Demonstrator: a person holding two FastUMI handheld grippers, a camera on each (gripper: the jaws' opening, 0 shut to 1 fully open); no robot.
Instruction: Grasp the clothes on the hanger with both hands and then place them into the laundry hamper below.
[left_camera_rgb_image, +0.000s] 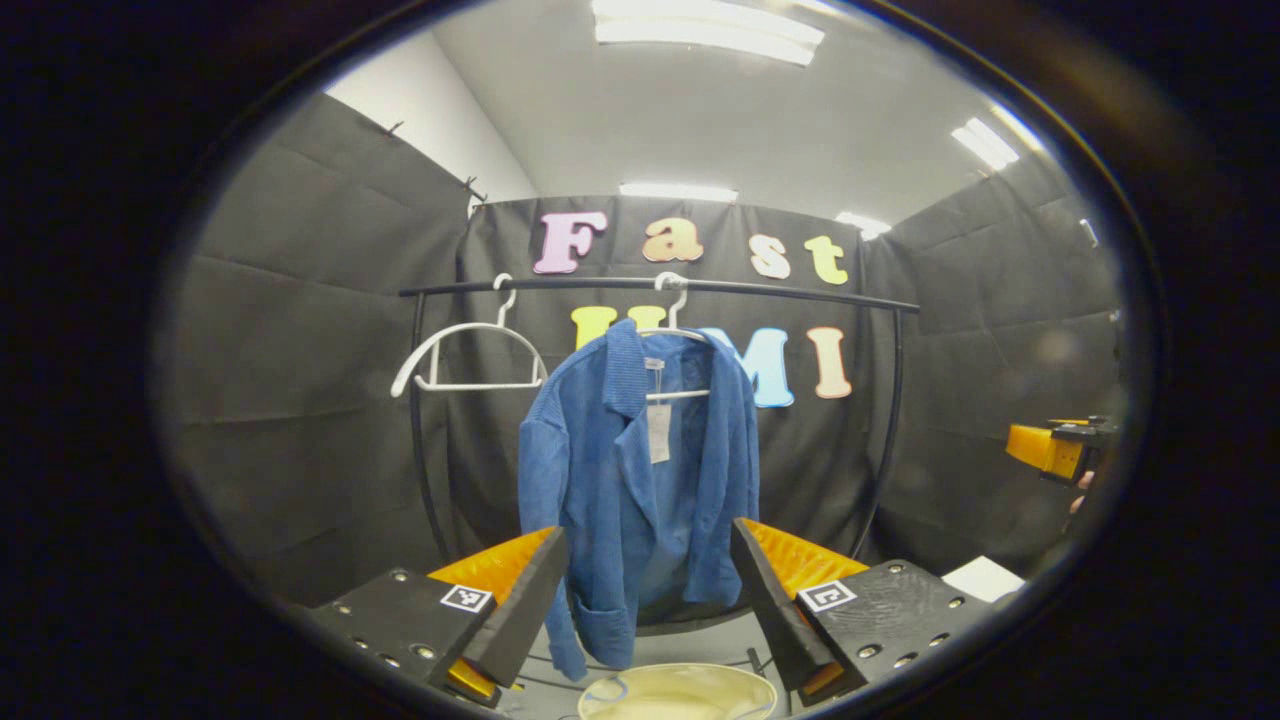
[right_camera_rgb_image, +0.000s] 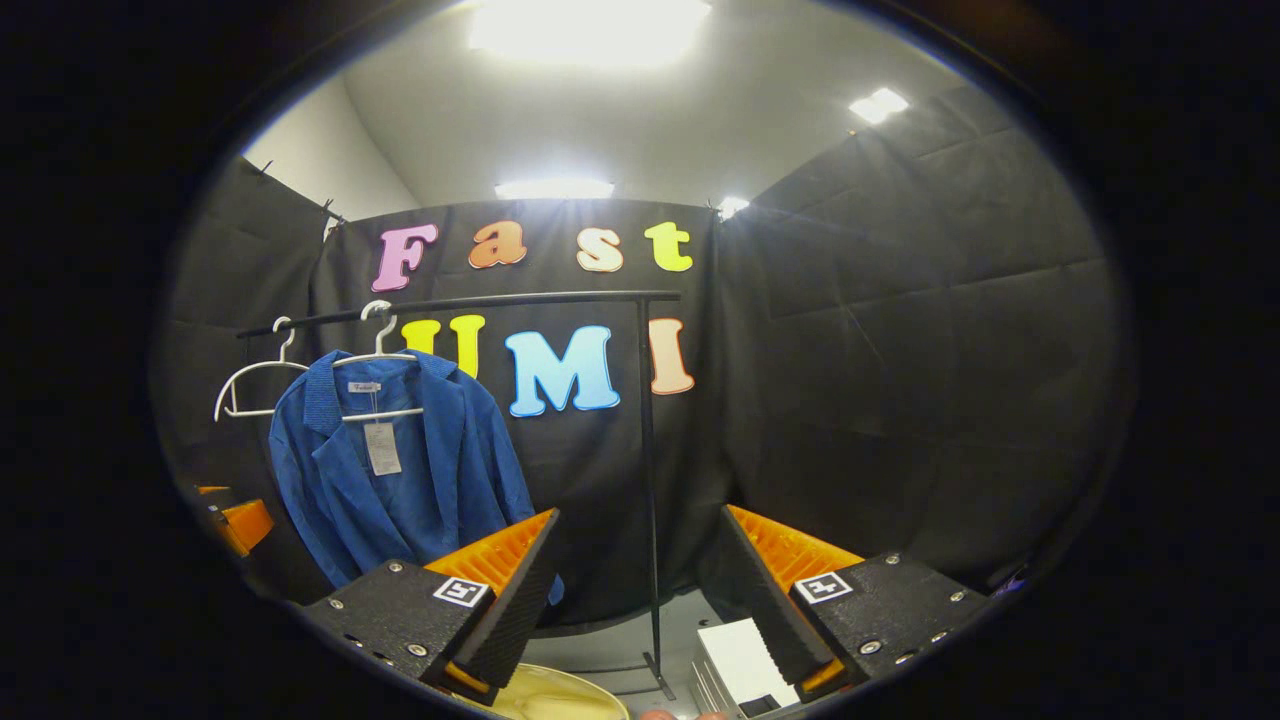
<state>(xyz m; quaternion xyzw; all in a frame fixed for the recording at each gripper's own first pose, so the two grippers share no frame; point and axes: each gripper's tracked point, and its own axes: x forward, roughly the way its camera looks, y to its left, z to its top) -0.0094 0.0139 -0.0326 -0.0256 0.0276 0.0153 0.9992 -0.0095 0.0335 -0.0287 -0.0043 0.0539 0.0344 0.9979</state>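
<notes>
blue jacket (left_camera_rgb_image: 640, 480) hangs on a white hanger (left_camera_rgb_image: 678, 335) from the black rail (left_camera_rgb_image: 660, 287) of the clothes rack, front open, a paper tag (left_camera_rgb_image: 658, 430) dangling at the collar. a second white hanger (left_camera_rgb_image: 470, 350), bare, hangs on the same rail just beside it, toward the rack's left end in both views.

left tongs (left_camera_rgb_image: 650, 590): fingers spread wide, nothing between them; the jacket's lower half shows through the gap, apart from both fingers. cream rim of the laundry hamper (left_camera_rgb_image: 680, 692) sits below the jacket hem, at the bottom of the left gripper view.

right tongs (right_camera_rgb_image: 640, 590): fingers likewise wide apart, holding nothing. jacket off toward the rack's left end, well apart from them. hamper rim (right_camera_rgb_image: 550, 700) below; a white box (right_camera_rgb_image: 745, 665) on the floor near the rack's right upright (right_camera_rgb_image: 648, 480).
</notes>
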